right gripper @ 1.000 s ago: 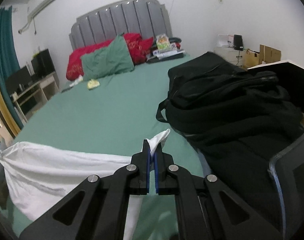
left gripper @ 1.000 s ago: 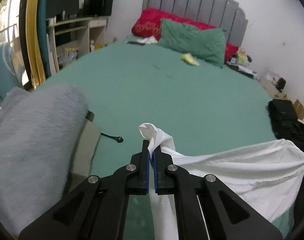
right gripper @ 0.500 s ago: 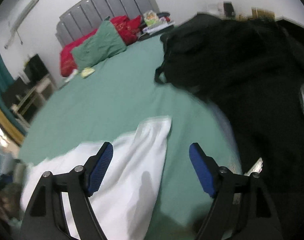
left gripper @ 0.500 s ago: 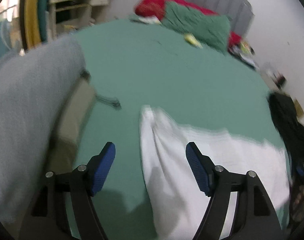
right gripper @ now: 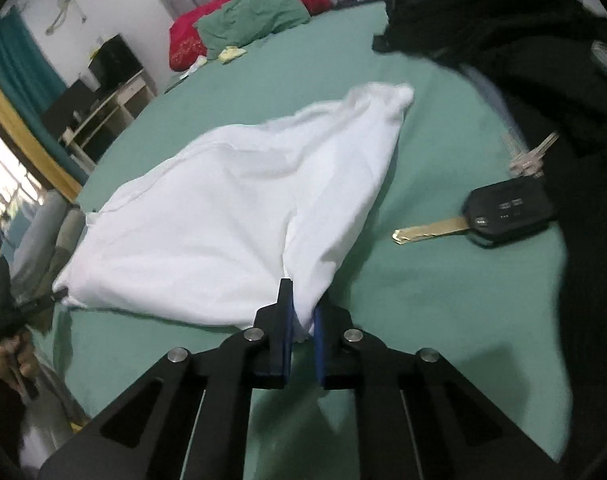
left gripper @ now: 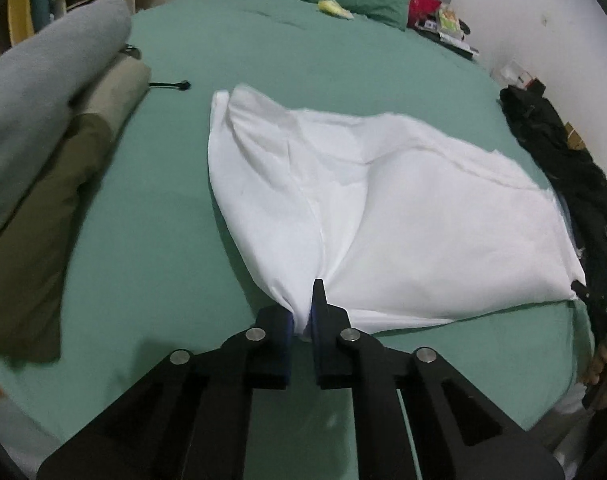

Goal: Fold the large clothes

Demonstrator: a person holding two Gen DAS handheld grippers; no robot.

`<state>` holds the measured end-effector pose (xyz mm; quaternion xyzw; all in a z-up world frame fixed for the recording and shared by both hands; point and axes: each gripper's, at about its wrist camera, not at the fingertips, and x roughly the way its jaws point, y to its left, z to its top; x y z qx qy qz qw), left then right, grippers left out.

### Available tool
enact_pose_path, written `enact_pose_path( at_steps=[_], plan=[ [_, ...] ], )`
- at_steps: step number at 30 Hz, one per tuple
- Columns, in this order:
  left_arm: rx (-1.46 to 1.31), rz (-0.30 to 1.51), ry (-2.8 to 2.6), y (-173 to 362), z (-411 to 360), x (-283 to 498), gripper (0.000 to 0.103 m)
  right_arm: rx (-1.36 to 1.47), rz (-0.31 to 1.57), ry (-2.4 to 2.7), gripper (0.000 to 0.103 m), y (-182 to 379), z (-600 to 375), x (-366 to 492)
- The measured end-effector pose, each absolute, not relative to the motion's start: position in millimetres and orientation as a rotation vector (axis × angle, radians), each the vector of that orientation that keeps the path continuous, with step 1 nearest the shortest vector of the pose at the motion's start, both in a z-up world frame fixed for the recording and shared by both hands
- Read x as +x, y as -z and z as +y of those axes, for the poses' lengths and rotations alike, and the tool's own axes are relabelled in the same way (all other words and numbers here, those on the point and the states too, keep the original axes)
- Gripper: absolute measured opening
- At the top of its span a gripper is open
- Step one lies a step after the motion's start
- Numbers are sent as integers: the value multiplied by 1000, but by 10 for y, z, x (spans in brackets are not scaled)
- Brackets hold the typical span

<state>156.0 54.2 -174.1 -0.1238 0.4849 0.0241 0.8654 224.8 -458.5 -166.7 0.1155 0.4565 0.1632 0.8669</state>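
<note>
I hold the left gripper (left gripper: 301, 320) and right gripper (right gripper: 302, 322) each nearly closed, pinching a near corner of the white cloth (left gripper: 383, 208), which lies spread on the green bed (left gripper: 151, 240), so the near edge can lift evenly for a fold.

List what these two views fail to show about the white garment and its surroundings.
- White garment: its type is unclear in both views; it lies bunched, and its near corners are hidden inside the left hand-held gripper and right hand-held gripper.
- Car key: button markings too small, right wrist view.
- Black bag: cut off by the frame edge.
</note>
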Motion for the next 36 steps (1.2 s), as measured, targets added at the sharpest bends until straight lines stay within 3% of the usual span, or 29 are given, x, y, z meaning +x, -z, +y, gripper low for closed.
enact_pose_path(
  at_steps=[5, 8, 10, 12, 16, 19, 28, 36],
  plan=[
    [-295, 1062, -51, 1698, 606, 1221, 8, 219, 966, -325, 8, 1512, -4661, 1855],
    [-286, 1111, -48, 1740, 595, 1090, 16, 243, 1015, -330, 10, 1560, -4700, 1673],
    [-286, 1109, -69, 1718, 640, 1021, 37, 248, 1043, -293, 19, 1595, -4724, 1607],
    [-271, 1050, -115, 1556, 673, 988, 47, 216, 1013, -231, 25, 1512, -4714, 1590],
    [-241, 942, -80, 1226, 571, 1055, 57, 177, 867, -217, 57, 1236, -4630, 1612],
    [-195, 959, 11, 1227, 339, 1295, 57, 178, 821, -360, 59, 1170, -4390, 1884],
    [-164, 1150, 105, 1798, -156, 1996, 57, -32, 1006, -473, 59, 1628, -3443, 2817],
    [-95, 1161, 93, 1761, -174, 2363, 60, -2, 1058, -481, 60, 1684, -3360, 3501]
  ],
)
